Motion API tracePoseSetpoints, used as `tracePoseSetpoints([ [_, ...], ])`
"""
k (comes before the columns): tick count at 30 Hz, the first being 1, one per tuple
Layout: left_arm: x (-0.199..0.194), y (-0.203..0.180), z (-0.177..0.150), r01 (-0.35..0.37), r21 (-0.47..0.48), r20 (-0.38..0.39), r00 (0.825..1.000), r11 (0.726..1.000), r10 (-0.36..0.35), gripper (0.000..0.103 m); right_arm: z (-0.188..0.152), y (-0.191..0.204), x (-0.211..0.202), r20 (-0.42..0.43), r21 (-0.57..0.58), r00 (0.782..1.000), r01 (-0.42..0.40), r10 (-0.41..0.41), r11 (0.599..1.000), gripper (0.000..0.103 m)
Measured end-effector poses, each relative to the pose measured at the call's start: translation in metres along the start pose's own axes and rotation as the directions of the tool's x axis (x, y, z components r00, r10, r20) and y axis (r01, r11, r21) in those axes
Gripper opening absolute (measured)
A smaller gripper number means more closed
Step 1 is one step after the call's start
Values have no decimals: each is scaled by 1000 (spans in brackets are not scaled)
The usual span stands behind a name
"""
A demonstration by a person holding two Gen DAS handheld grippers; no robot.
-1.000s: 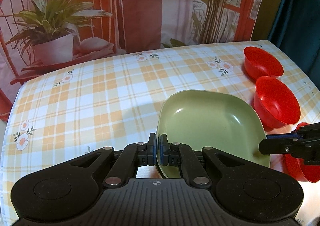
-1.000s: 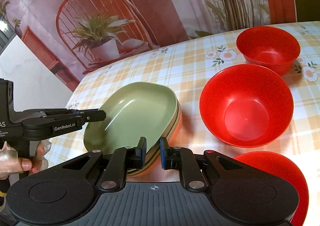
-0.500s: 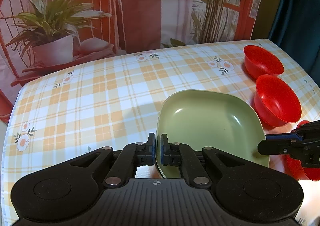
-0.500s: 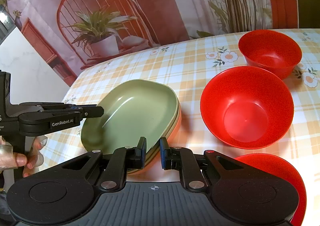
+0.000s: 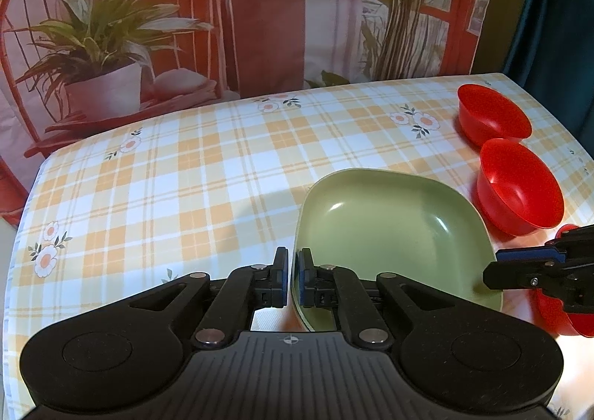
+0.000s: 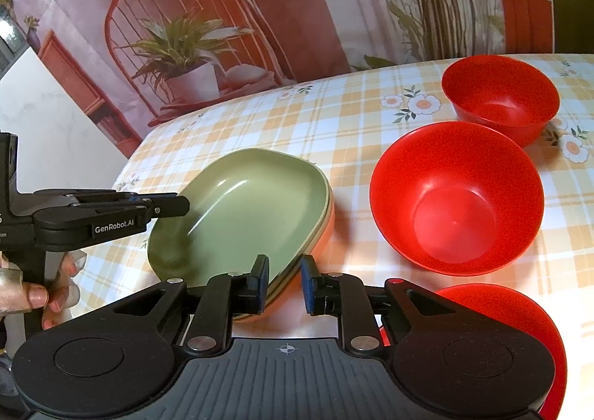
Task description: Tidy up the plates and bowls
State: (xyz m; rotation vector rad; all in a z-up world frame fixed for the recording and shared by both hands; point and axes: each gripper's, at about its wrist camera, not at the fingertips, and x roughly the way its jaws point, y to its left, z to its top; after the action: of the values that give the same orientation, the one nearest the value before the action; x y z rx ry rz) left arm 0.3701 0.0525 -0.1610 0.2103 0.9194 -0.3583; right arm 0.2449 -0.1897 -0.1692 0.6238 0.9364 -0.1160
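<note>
We've got the left gripper (image 5: 292,277) pinched on the near rim of the green plate (image 5: 389,219), which tops a plate stack just left of the middle red bowl (image 6: 456,197). Right gripper (image 6: 284,280) stands narrowly apart, straddling the stack's edge w/o gripping. Smooth glossy plastic, rounded-square plates: risk is the rim slipping, or the stack skidding into that bowl.

Home dining setting, checked tablecloth (image 5: 208,175), printed backdrop (image 5: 185,11)
</note>
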Motion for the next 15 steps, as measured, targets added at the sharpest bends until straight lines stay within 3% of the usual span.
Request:
tracePoseSetpoints([
  [15, -2, 1, -11, -4, -30, 48, 999, 1000, 5, 10, -3, 3, 0, 13, -43, 1000, 20, -19, 999, 20],
])
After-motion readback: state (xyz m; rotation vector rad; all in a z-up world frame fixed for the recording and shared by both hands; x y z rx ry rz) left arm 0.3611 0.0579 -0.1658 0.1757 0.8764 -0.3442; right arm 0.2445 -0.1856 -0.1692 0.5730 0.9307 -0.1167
